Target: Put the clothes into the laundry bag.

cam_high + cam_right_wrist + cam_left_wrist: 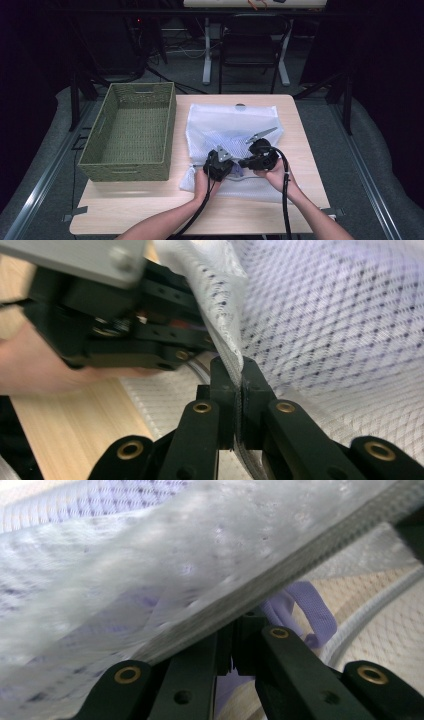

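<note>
Two grips on one thin zipper hem is where trouble starts: if I pull my hands apart unevenly, the mesh could tear or slip free (the lavender garment (pixel 300 605) inside might snag too). My left gripper (pixel 218 165) is clamped on the white mesh laundry bag (pixel 225 120) at its near edge, and my right gripper (pixel 260 156) pinches the same hem just right of it. Most of the bag lies beyond both, right of the green woven basket (pixel 131 131).

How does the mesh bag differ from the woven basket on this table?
The mesh bag is white, soft and see-through, lying flat at the table's middle; the woven basket is green, stiff and opaque, standing at the left. The bag holds lilac cloth; the basket looks empty. Both rest on the table.
</note>
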### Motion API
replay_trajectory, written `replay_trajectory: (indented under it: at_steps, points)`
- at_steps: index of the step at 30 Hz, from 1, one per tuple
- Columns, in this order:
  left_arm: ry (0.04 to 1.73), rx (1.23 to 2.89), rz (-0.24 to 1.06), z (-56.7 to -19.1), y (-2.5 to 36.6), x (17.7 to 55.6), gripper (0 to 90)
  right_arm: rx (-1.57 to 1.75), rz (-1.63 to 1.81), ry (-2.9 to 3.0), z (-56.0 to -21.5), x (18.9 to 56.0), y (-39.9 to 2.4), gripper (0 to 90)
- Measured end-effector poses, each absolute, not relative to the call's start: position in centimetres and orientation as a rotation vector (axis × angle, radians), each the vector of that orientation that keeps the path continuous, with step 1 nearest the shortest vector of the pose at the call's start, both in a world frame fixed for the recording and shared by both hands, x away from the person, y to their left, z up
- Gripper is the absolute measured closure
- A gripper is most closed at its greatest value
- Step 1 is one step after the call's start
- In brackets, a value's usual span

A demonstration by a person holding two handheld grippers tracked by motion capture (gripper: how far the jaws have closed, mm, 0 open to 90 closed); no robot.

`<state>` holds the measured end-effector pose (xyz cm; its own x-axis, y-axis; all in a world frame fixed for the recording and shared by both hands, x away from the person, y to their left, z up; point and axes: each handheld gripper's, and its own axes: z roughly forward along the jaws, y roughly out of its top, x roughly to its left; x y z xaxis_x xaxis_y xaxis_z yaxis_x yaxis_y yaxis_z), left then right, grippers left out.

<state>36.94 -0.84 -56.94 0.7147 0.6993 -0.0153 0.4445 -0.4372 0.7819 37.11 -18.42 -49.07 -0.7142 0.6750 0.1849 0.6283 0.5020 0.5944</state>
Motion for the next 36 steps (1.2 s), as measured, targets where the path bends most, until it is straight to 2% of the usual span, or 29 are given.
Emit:
replay_trajectory:
  at_steps: [11, 17, 19, 20, 22, 25, 27, 36]
  points:
    - [0.806, 2.184, 0.343, -55.8, 1.5, 35.1, 67.5, 1.151, 0.996, 2.664, -49.1, 37.2, -18.4, 87.3]
    - [0.805, 2.188, 0.309, -56.4, -0.2, 34.8, 53.7, 1.148, 0.988, 2.670, -49.0, 37.1, -18.3, 87.3]
    - [0.806, 2.185, 0.310, -56.7, -1.1, 34.9, 53.0, 1.148, 0.991, 2.667, -49.1, 37.1, -18.3, 87.3]
    - [0.804, 2.188, 0.299, -56.8, -1.4, 35.0, 53.1, 1.138, 0.986, 2.678, -49.0, 37.1, -18.3, 87.3]
    - [0.791, 2.198, 0.310, -57.1, -2.1, 35.1, 59.5, 1.140, 0.993, 2.674, -49.0, 37.1, -18.3, 87.2]
    - [0.785, 2.202, 0.320, -57.2, -2.6, 35.4, 75.9, 1.143, 1.000, 2.669, -49.0, 37.1, -18.3, 87.3]
    - [0.790, 2.198, 0.321, -57.3, -2.7, 35.7, 83.4, 1.147, 1.004, 2.665, -48.9, 37.0, -18.3, 87.2]
    - [0.860, 2.098, 0.389, -57.0, -3.0, 36.7, 85.4, 1.132, 1.032, 2.647, -48.1, 36.9, -18.3, 87.2]
